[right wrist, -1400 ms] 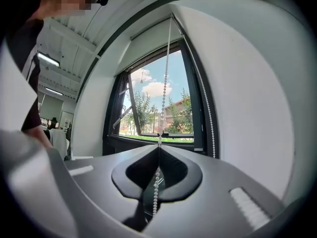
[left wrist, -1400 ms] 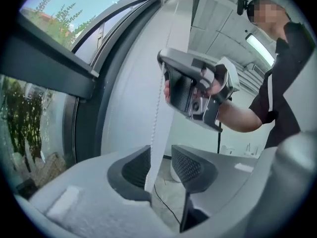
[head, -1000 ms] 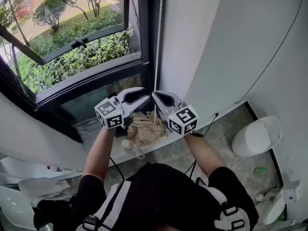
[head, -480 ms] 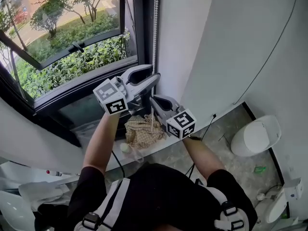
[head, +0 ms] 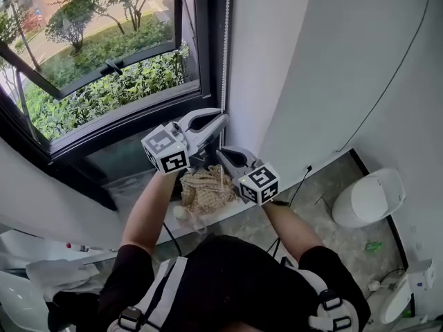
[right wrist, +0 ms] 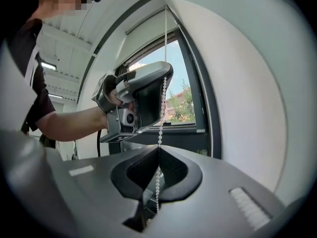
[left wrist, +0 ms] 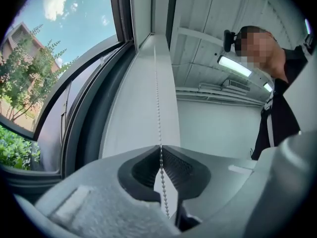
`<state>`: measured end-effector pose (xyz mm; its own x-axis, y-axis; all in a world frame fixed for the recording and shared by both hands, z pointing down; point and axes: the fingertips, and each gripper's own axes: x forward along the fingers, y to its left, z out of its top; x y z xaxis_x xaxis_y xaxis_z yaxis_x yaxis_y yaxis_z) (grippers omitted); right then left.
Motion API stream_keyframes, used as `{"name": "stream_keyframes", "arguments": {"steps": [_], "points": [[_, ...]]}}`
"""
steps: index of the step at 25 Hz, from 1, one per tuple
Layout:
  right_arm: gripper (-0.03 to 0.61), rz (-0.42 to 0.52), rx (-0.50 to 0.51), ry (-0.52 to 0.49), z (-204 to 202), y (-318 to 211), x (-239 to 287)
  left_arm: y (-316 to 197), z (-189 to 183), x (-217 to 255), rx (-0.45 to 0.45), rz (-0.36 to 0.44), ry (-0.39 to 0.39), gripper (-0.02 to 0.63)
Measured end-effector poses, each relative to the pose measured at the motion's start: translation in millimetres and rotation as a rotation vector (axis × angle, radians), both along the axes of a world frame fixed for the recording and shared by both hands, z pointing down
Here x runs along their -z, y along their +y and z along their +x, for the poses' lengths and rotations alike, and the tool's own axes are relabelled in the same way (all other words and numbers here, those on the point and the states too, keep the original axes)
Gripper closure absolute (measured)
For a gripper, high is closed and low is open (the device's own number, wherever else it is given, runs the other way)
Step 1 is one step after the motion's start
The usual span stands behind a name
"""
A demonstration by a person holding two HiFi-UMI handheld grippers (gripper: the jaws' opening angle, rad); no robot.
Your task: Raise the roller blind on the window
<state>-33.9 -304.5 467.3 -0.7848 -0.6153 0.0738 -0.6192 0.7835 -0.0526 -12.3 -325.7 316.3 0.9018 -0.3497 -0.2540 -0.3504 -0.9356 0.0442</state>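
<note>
A white bead chain (head: 225, 47) hangs down the dark window frame (head: 208, 40) beside the white wall. My left gripper (head: 223, 120) is the upper one. Its jaws are closing with the bead chain (left wrist: 157, 98) between them, and in the left gripper view (left wrist: 160, 147) the tips pinch it. Just below, my right gripper (head: 221, 152) is shut on the same bead chain (right wrist: 164, 58), which runs taut from its tips (right wrist: 158, 147) up past the left gripper (right wrist: 148, 90). The blind itself is out of the head view.
A woven straw bag (head: 206, 189) and a small pale ball (head: 181, 212) lie on the windowsill (head: 138, 185) under the grippers. A black cable (head: 387, 95) runs down the white wall. A white round bin (head: 367, 196) stands on the floor at right.
My left gripper rose from beside the right one with its jaws wide, and now they are pinched on the chain above it. The right gripper has dropped slightly, holding the chain.
</note>
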Motion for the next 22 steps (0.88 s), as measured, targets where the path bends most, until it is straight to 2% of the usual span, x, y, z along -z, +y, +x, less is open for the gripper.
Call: {"name": "stream_keyframes", "arguments": {"steps": [6,9,12,14,16,18,22], "points": [[0.571,-0.151,0.014,0.136,-0.8,11.9,-77.6,4.9,-2.0,-78.1,0.016,-0.126,-0.007,0.598],[0.569,-0.149,0.012,0.196,1.5,13.5,-90.4,5.4,-7.4,-90.7,0.036,-0.157,0.020,0.598],[0.558,-0.100,0.011,0.213,6.3,13.8,-73.9,2.9,-10.7,-89.8,0.050,-0.148,0.014,0.598],[0.539,-0.057,-0.002,0.152,12.7,11.2,-46.7,2.2,-12.7,-89.1,0.055,-0.145,0.007,0.598],[0.530,-0.019,-0.017,0.045,19.1,9.5,-7.7,1.7,-16.0,-88.7,0.057,-0.152,0.025,0.598],[0.490,0.032,-0.017,-0.058,19.7,9.9,37.9,2.5,-18.4,-88.7,0.054,-0.160,0.049,0.597],[0.465,0.178,-0.021,-0.148,10.6,6.3,117.2,8.9,-14.0,-85.9,0.046,-0.158,0.062,0.597]]}}
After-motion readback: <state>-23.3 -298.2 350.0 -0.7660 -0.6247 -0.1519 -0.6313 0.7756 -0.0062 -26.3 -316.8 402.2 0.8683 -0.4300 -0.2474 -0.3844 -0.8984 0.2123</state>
